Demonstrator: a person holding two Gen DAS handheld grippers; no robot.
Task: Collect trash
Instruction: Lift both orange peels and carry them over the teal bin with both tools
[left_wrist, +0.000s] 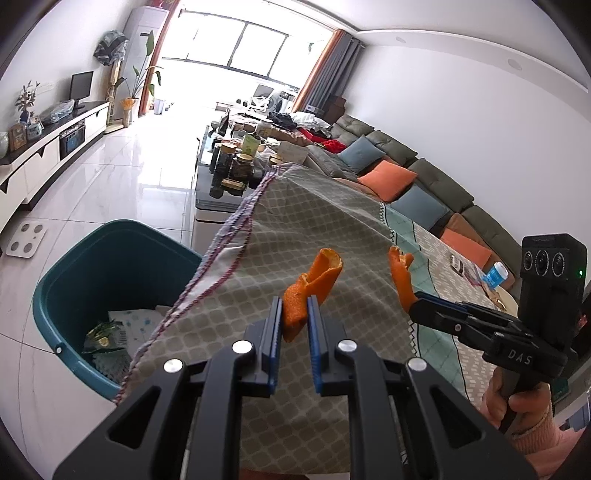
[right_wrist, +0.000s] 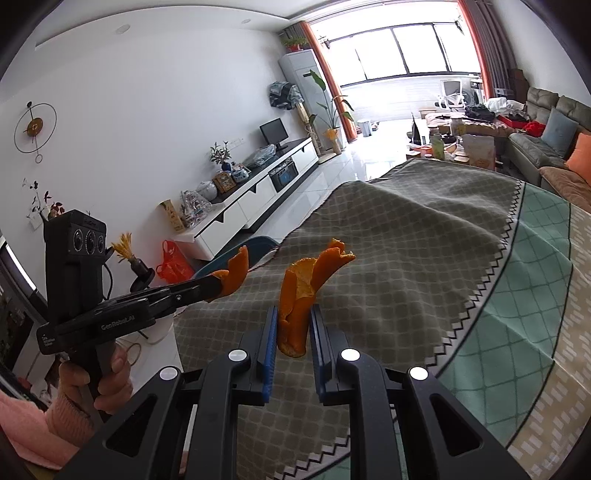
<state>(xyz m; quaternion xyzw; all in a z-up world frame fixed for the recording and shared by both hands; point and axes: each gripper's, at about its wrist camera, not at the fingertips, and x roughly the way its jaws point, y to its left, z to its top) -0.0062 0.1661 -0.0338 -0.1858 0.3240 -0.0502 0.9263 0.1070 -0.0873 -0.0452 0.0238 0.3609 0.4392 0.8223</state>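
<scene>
Here, we note the teal bin (left_wrist: 110, 280) on the floor, left of and below the cloth-covered table (left_wrist: 332, 221). Our left gripper (left_wrist: 295, 314), nearer the bin, pinches one upright orange peel (left_wrist: 310, 288); our right gripper (right_wrist: 293, 325) pinches a second peel (right_wrist: 299, 295).

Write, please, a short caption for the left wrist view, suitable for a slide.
Left gripper and right gripper each hold orange peel above a patterned cloth, with the teal bin beside it.

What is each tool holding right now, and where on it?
Each holds orange peel by its lower end: the left tool one piece, the right tool another.
</scene>
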